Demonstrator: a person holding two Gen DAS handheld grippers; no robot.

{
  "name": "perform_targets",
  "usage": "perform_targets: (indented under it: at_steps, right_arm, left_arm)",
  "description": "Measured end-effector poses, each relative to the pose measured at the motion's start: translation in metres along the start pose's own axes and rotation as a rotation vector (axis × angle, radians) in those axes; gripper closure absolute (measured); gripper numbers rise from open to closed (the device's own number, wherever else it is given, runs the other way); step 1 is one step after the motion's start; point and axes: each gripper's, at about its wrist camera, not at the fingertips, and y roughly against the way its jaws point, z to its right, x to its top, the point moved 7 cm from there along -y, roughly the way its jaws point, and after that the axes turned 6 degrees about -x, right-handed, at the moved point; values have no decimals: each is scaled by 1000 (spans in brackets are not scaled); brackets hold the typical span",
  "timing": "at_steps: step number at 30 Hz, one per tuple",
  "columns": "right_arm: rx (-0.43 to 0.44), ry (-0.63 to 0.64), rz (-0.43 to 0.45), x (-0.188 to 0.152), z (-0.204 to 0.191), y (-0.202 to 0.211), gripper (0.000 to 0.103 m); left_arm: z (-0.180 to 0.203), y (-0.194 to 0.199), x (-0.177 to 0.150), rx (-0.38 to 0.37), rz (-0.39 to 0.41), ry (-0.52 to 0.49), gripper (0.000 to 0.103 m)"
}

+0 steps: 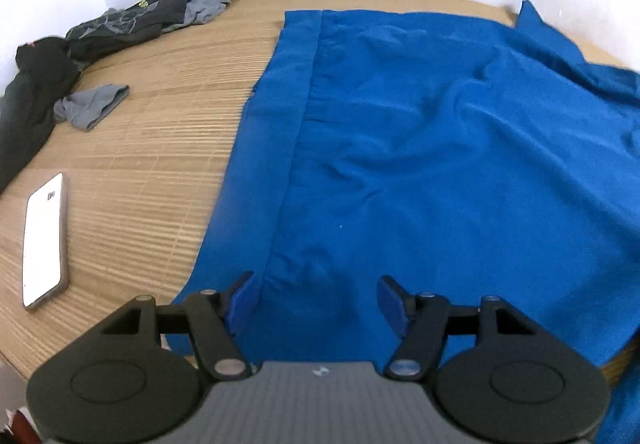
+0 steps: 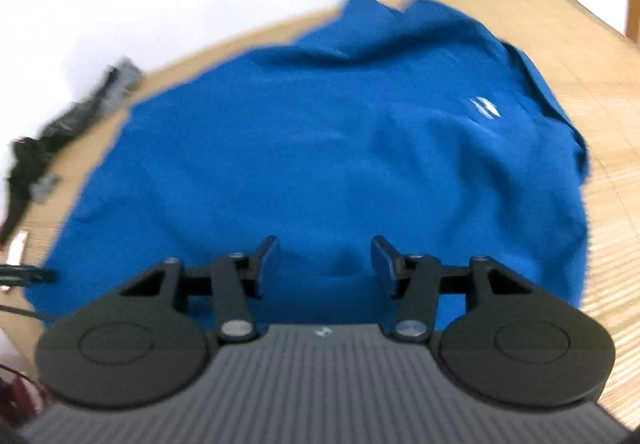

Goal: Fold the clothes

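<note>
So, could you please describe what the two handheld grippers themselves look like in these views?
Both look identical. The left gripper and right gripper each have two blue finger pads on black linkage arms with silver pivot pins, two round black housings either side, and a ribbed grey body bearing a small white mark. No hands, sleeves or cables on them show.
</note>
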Motion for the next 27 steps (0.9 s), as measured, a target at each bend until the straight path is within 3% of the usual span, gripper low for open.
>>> perform_targets:
  at_steps: [3,7,9,13,18,21,23,27]
  right_arm:
    - [38,84,38,-6,-38,9,51]
    - [14,169,-29,-34,-84,-14,51]
    - [-20,154,-84,-55,-92,-12,51]
    - [-44,156,-90,-87,-97,16,51]
    - [-73,139,-166,-112,-84,36,52]
    - [-102,25,-30,-104,-66,72,50]
    - [-195,-73,48,-98,-39,86,39]
    - [-351,-248,91,-102,26,91,36]
  left_arm:
    - [-6,1,-2,-24,10,-18,35]
    - [-16,-5,-7,-53,-2,-60,35]
    - [-20,-8,-10,-65,-11,-73,35]
    - [-28,-8,-19,-84,-26,-135,33]
    - [-52,5,-26,-102,-18,-179,33]
    - [-63,17,-30,-124,9,-227,32]
    - [-66,24,-34,-143,18,-272,31]
    - [-64,32,-46,-164,16,-361,31]
